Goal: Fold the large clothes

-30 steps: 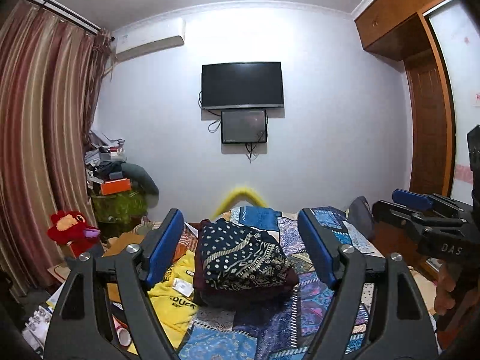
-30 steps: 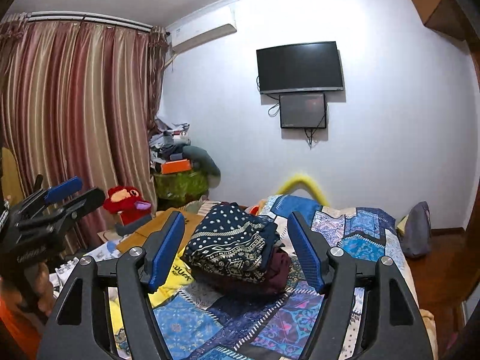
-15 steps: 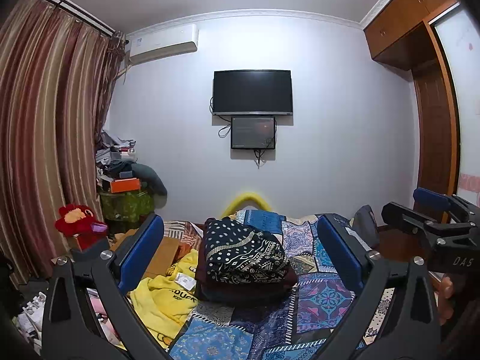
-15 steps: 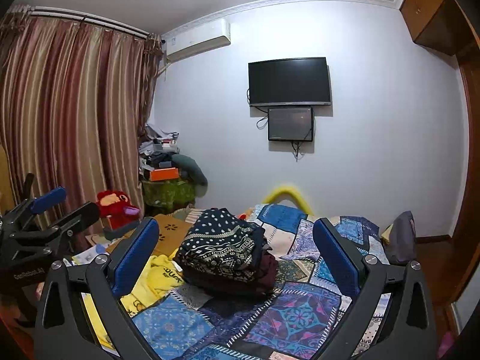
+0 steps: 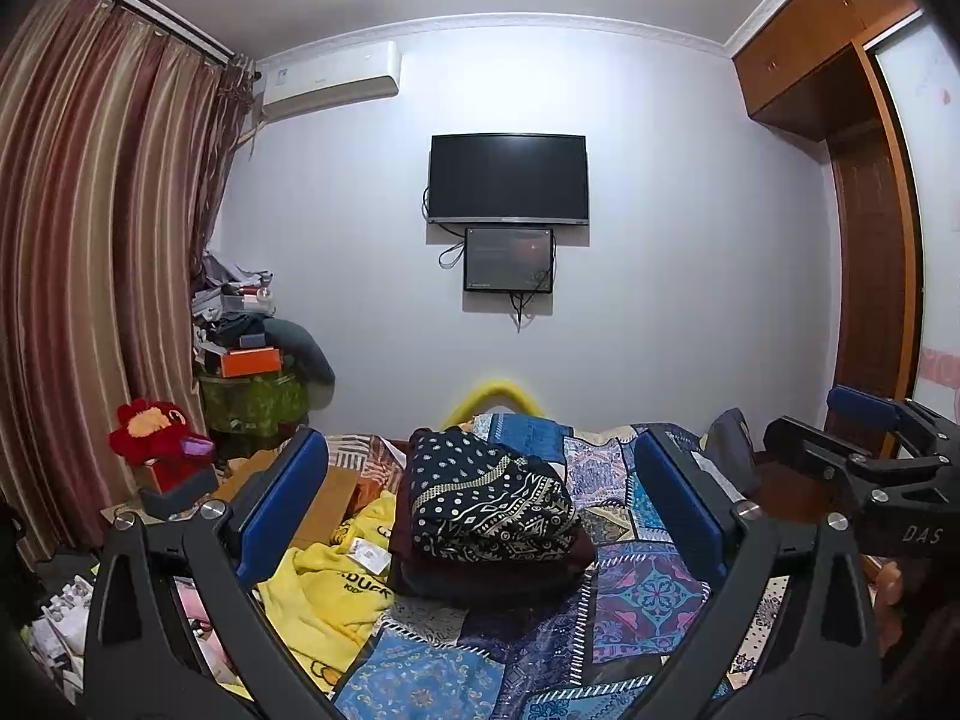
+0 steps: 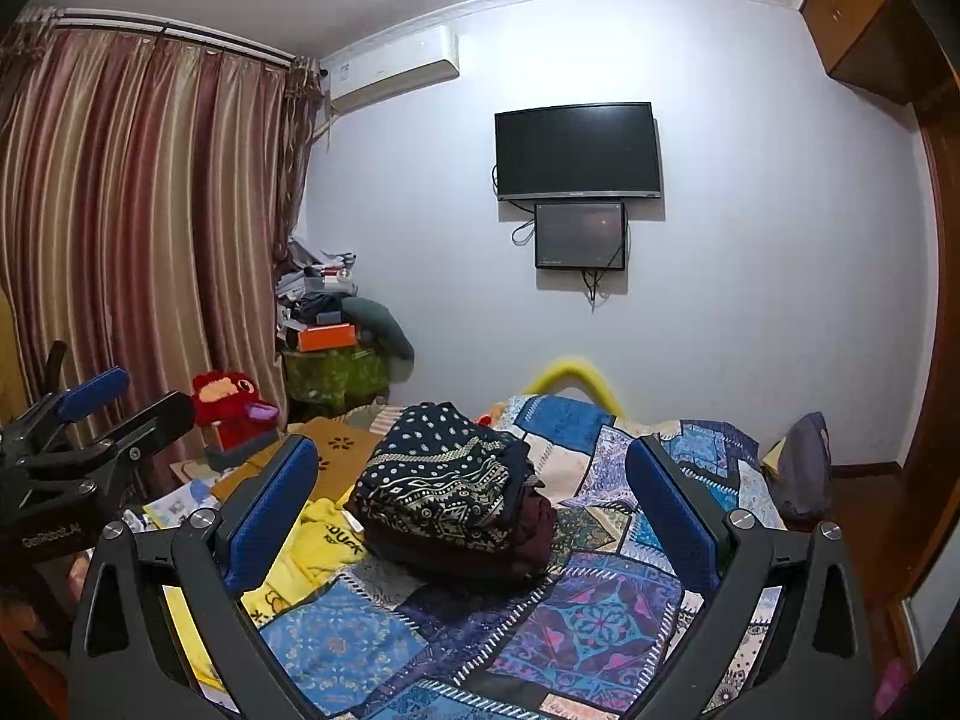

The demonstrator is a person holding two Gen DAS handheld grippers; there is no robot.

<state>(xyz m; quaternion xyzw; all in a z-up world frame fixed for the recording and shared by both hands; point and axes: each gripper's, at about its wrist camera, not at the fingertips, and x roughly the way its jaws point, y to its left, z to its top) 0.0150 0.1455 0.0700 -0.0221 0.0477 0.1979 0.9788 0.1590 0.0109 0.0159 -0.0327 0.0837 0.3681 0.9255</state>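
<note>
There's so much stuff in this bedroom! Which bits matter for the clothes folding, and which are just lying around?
Part of the job:
folded stack of clothes
yellow garment
left gripper, open
right gripper, open

Just lying about:
red plush toy
wall television
grey bag

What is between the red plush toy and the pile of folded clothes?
A brown mat lies between the toy and the pile, seen in the right wrist view.

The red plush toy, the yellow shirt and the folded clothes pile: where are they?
red plush toy [image 6: 231, 402], right wrist view, its head
yellow shirt [image 5: 324, 594], left wrist view, crumpled front
folded clothes pile [image 5: 486, 492], left wrist view, patterned top
</note>
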